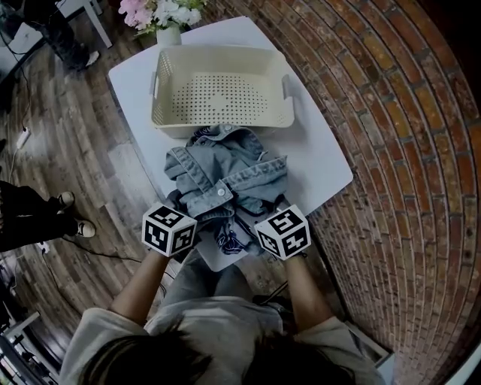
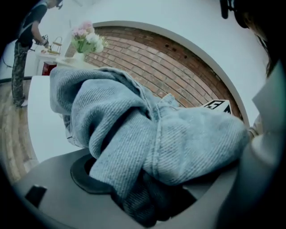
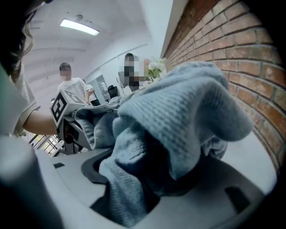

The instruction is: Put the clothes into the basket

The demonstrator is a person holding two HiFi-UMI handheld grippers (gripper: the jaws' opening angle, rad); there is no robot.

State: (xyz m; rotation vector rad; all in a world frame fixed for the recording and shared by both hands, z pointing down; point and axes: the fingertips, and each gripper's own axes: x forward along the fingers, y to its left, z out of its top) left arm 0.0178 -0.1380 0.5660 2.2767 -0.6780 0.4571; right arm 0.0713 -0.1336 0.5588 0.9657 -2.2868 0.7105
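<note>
A light-blue denim jacket [image 1: 225, 169] lies crumpled on the white table [image 1: 319, 162], just in front of the empty cream perforated basket [image 1: 222, 124]. Both grippers sit at the jacket's near edge. My left gripper [image 1: 188, 214] has a thick fold of denim [image 2: 178, 138] bunched between its jaws, filling the left gripper [image 2: 147, 197] view. My right gripper [image 1: 264, 216] likewise holds a wad of the denim [image 3: 178, 112] deep between its jaws, as the right gripper [image 3: 147, 188] view shows. A darker patterned cloth [image 1: 229, 239] shows under the jacket at the table's near edge.
A vase of pink and white flowers [image 1: 167, 22] stands behind the basket at the table's far edge. A brick-patterned floor curves round the right side. A person's feet [image 1: 71, 214] stand on the wood floor at the left. Two people [image 3: 71, 85] stand far off.
</note>
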